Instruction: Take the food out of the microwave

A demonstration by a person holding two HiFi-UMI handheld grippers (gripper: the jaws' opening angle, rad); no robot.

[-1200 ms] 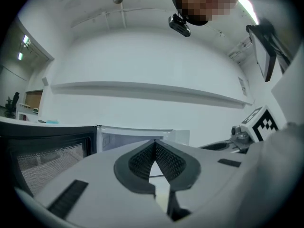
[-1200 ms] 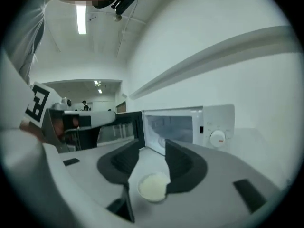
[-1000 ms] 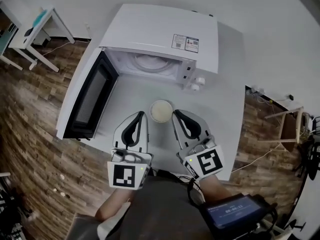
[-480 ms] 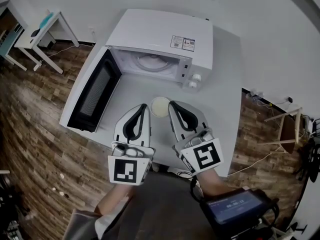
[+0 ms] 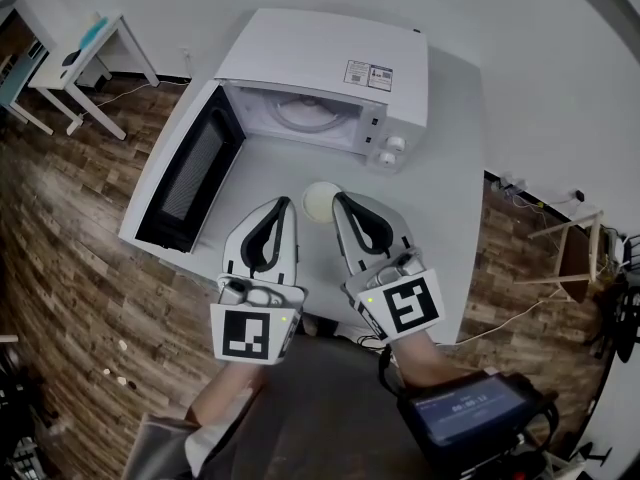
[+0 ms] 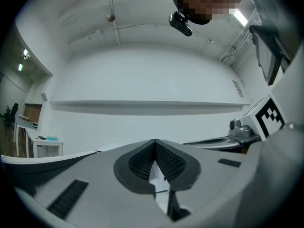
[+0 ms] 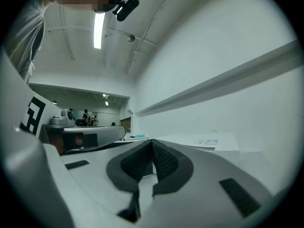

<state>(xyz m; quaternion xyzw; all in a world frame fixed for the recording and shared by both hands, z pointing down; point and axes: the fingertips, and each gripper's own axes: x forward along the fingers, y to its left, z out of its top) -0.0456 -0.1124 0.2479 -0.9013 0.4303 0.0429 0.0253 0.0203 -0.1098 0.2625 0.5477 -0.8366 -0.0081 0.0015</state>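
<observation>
A small round bowl of pale food (image 5: 317, 199) sits on the white table (image 5: 440, 208) in front of the white microwave (image 5: 330, 68), whose door (image 5: 185, 173) hangs open to the left. The glass turntable (image 5: 310, 116) inside is bare. My left gripper (image 5: 284, 205) hovers just left of the bowl, shut with nothing in it; its pads (image 6: 164, 158) meet in the left gripper view. My right gripper (image 5: 338, 199) is also shut and empty, and its tip overlaps the bowl's right edge from above. Both point level toward the wall.
A white side table (image 5: 85, 43) stands at the upper left on the wood floor (image 5: 60, 268). A wooden stool (image 5: 575, 243) and cables lie to the right. A device with a lit screen (image 5: 462, 413) hangs at the person's waist.
Both grippers have risen toward the camera and edged closer to the microwave. The bowl has stayed on the table, and the right gripper's tip now covers part of it.
</observation>
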